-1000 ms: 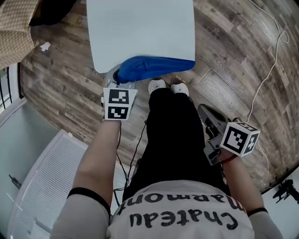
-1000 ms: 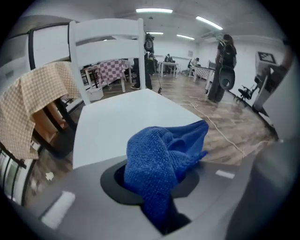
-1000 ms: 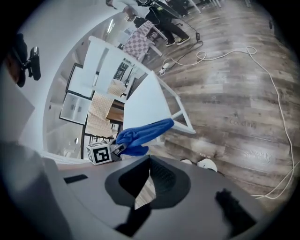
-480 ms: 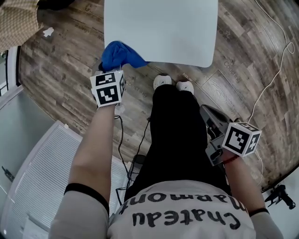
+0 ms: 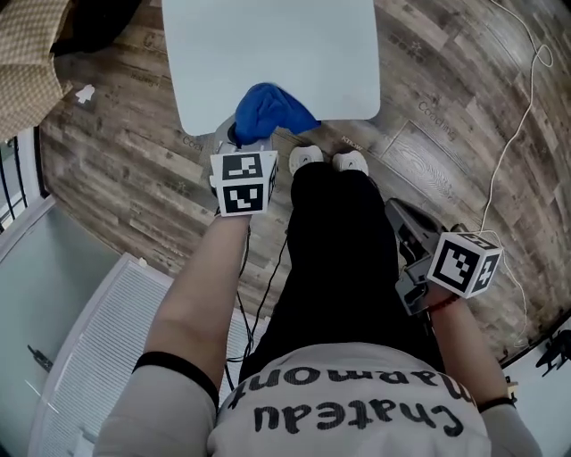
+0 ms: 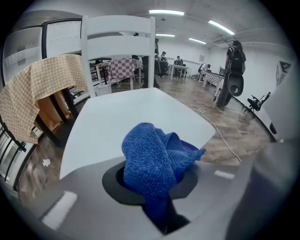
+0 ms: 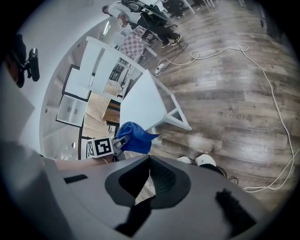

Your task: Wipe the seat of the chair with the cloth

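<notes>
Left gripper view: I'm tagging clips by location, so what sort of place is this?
Probably a large shared workroom or office: ceiling strip lights, people at desks in the background, and a cable trailing over the wood-look floor.

The person wears black trousers [image 5: 335, 259], with white shoes [image 5: 326, 162] at their far end. Just nearer than the trousers is a pale grey shirt [image 5: 348, 419] printed with large dark lettering, its short sleeves [image 5: 174, 370] edged by a dark band. To the left of the trousers, the left gripper [image 6: 157, 197] has a smooth grey body, a cube [image 5: 244, 183] of black-and-white square markers and a thin dark cable [image 5: 243, 268]. To their right, the right gripper [image 7: 149, 171] is the same grey with its own marker cube [image 5: 462, 262].
</notes>
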